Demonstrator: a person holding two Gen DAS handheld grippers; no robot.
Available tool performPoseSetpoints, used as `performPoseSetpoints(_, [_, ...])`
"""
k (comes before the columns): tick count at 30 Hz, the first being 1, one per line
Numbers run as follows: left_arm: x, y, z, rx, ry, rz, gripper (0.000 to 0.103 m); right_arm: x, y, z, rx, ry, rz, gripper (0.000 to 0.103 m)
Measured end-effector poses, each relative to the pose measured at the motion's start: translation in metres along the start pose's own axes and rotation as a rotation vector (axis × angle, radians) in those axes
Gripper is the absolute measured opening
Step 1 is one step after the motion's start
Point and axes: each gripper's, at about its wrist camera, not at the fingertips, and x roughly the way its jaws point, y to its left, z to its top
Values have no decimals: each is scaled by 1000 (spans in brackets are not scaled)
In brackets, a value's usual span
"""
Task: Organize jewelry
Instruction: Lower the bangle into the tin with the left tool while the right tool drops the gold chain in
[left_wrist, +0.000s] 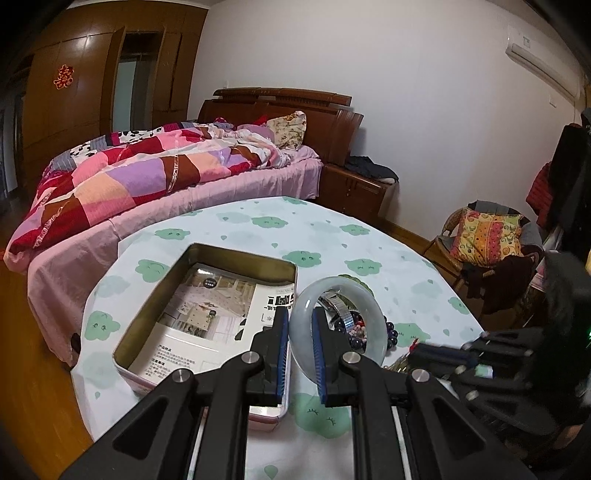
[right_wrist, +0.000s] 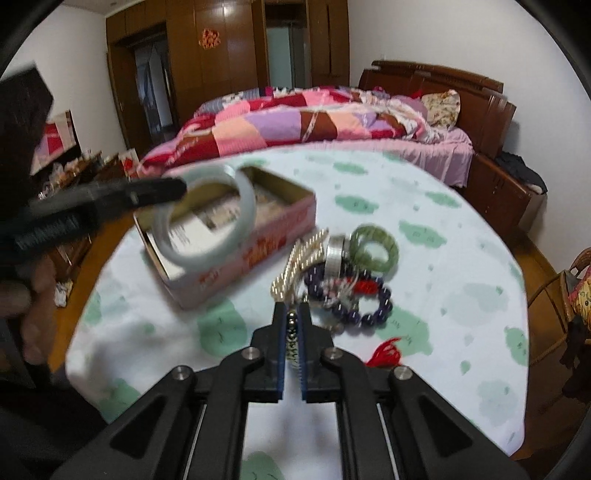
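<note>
Left wrist: left gripper (left_wrist: 300, 328) pinching pale bangle (left_wrist: 338, 328) | right gripper (right_wrist: 291, 328) clamped on bead strand (right_wrist: 292, 338) | cloud-print tablecloth (left_wrist: 258, 225) | bed (left_wrist: 147, 173) behind.

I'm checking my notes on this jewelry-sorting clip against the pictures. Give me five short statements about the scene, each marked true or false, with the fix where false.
1. The left gripper is shut on the pale jade bangle. True.
2. The bangle already lies in the tin box. False: it is held in the air by the box.
3. The right gripper is open and empty. False: it is shut on a strand of small beads.
4. A green bangle lies on the tablecloth beside the dark purple bead bracelet. True.
5. The tin box holds only a pearl necklace. False: a printed leaflet lies in it.
</note>
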Motion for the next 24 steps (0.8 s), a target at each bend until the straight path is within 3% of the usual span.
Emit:
performPoseSetpoints(11, [-11, 15, 17, -8, -37, 21, 12, -24, -6, 37, 12, -82, 36, 7])
performPoseSetpoints(24, [0, 37, 37, 2, -35, 63, 12, -13, 3, 87, -47, -114, 50, 7])
